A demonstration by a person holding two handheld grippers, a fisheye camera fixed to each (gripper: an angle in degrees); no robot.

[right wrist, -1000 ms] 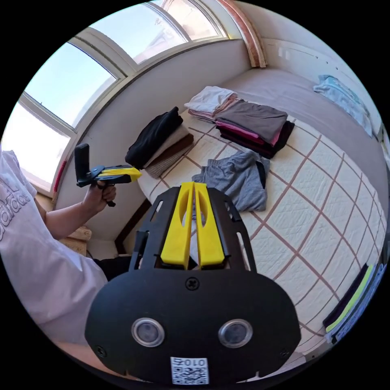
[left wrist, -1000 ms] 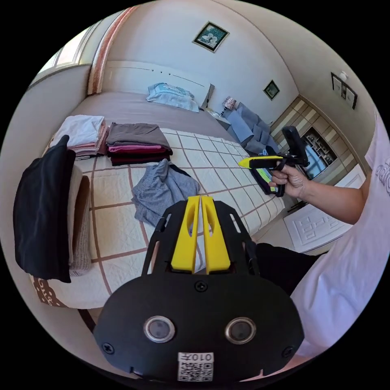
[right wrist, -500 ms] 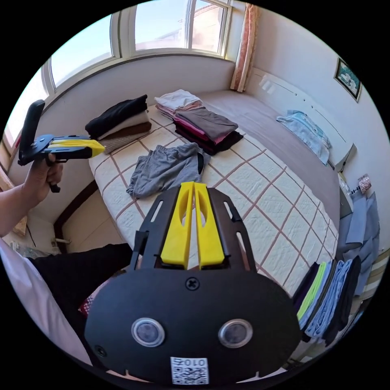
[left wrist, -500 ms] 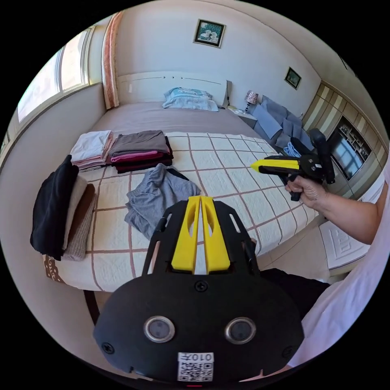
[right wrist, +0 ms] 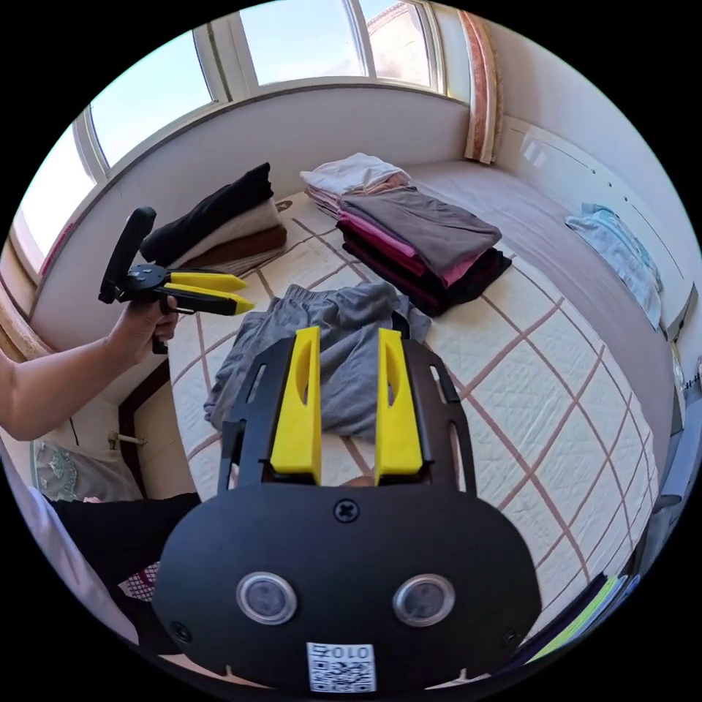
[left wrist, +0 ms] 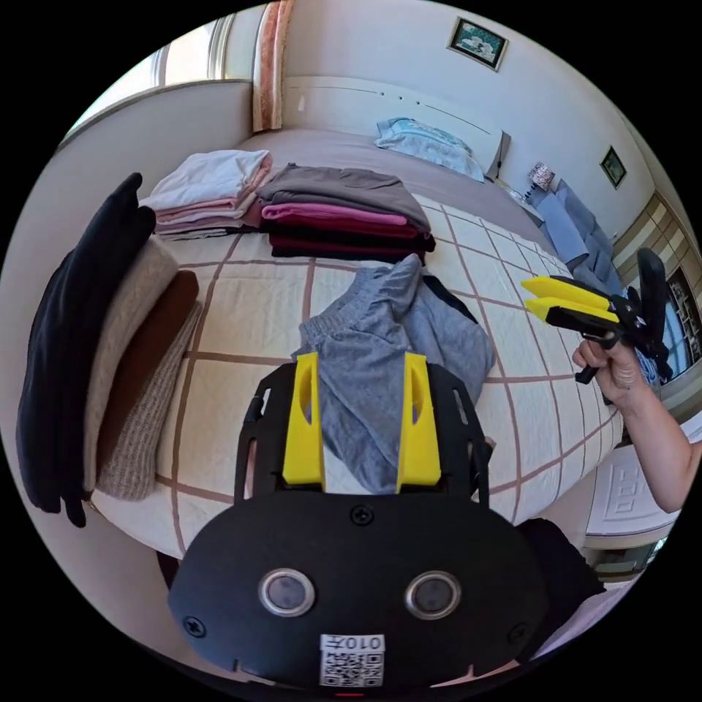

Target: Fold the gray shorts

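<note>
gray shorts (left wrist: 395, 344) lie crumpled beside folded stacks (left wrist: 344, 219); both hand-held grippers (left wrist: 362, 365) (right wrist: 344, 347) gape apart.

The left gripper (left wrist: 362, 365), black with two yellow jaws, has its jaws wide apart and holds nothing. The right gripper (right wrist: 349, 344), black and yellow too, is spread apart the same way. A hand (left wrist: 614, 365) holds each handle.

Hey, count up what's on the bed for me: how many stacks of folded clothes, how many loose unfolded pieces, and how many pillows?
Stacks of folded clothes: 3 (dark stack, pale stack, gray-topped stack)
Loose unfolded pieces: 1, the gray shorts
Pillows: 1, the pillow
Total: 5
</note>
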